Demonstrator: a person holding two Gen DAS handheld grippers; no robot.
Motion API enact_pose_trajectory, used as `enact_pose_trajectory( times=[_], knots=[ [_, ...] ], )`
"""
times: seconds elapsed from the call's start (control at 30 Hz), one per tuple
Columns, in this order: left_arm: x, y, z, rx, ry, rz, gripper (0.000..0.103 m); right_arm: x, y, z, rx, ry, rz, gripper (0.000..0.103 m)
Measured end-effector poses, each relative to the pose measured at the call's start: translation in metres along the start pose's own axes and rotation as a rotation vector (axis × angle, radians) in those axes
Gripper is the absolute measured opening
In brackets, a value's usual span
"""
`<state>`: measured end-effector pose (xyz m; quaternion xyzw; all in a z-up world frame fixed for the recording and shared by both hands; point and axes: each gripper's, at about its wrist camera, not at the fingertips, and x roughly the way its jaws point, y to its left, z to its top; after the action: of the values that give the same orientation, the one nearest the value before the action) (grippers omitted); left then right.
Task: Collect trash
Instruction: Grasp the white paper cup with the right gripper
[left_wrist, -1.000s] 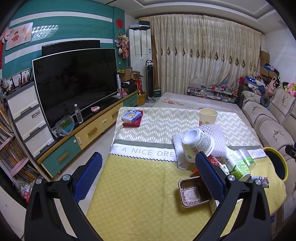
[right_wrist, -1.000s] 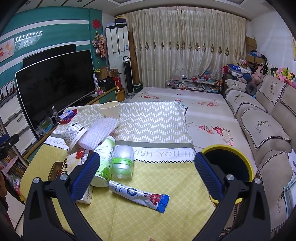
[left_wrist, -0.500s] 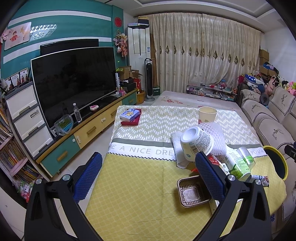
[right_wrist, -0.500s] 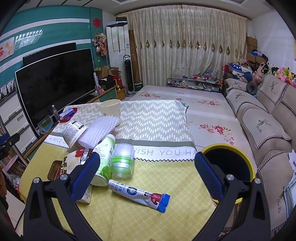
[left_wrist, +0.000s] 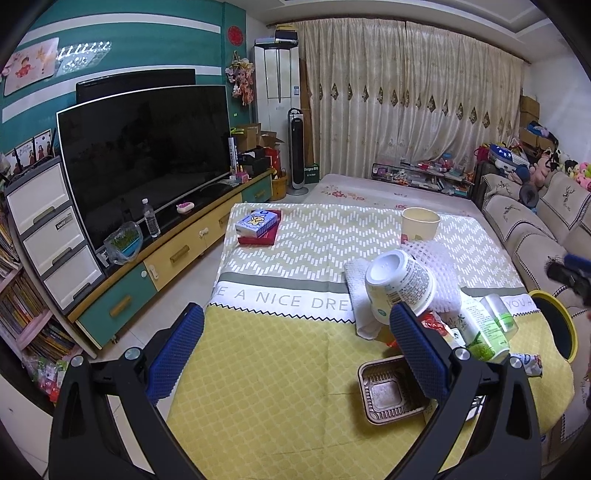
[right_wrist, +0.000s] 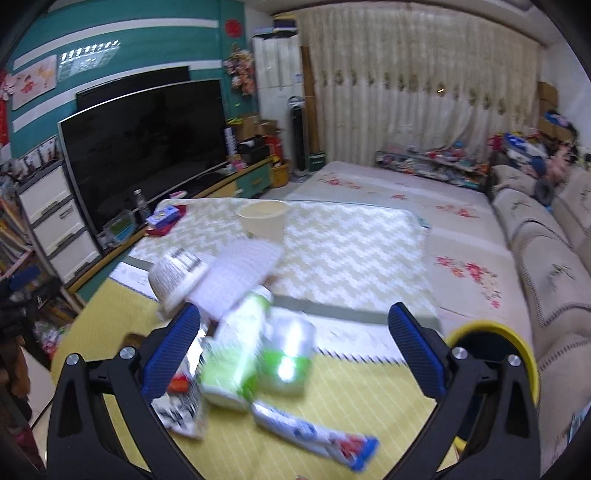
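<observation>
Bare yellow cloth (left_wrist: 266, 369) gives passage left of the foil tray (left_wrist: 388, 395); piled trash (left_wrist: 413, 291) blocks rightward

A large dark television (left_wrist: 144, 155) stands on a long cabinet (left_wrist: 166, 258) with yellow and teal drawers, along the teal wall. A water bottle (left_wrist: 150, 222) stands in front of its screen. White plastic drawers (left_wrist: 51, 236) sit beside it. Cream curtains (left_wrist: 410, 107) cover the far wall, a tower fan (left_wrist: 297, 155) before them. A beige sofa (left_wrist: 532, 225) holds plush toys.
</observation>
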<state>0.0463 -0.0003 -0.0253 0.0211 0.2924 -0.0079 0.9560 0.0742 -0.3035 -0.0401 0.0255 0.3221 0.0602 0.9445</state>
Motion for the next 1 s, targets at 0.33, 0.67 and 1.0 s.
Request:
enact_pose_trajectory(
  times=[0.33, 0.67, 1.0],
  knots=[
    [0.014, -0.006, 0.015, 0.017, -0.007, 0.0, 0.099, 0.14, 0.0, 0.116, 0.047, 0.249, 0.074, 0.054],
    [0.032, -0.007, 0.019, 0.033, 0.023, -0.02, 0.099, 0.235, 0.0, 0.129, 0.044, 0.47, -0.038, 0.018],
    [0.03, -0.011, 0.019, 0.039, 0.013, -0.037, 0.099, 0.191, -0.027, 0.146, 0.138, 0.364, 0.053, 0.004]
  ],
)
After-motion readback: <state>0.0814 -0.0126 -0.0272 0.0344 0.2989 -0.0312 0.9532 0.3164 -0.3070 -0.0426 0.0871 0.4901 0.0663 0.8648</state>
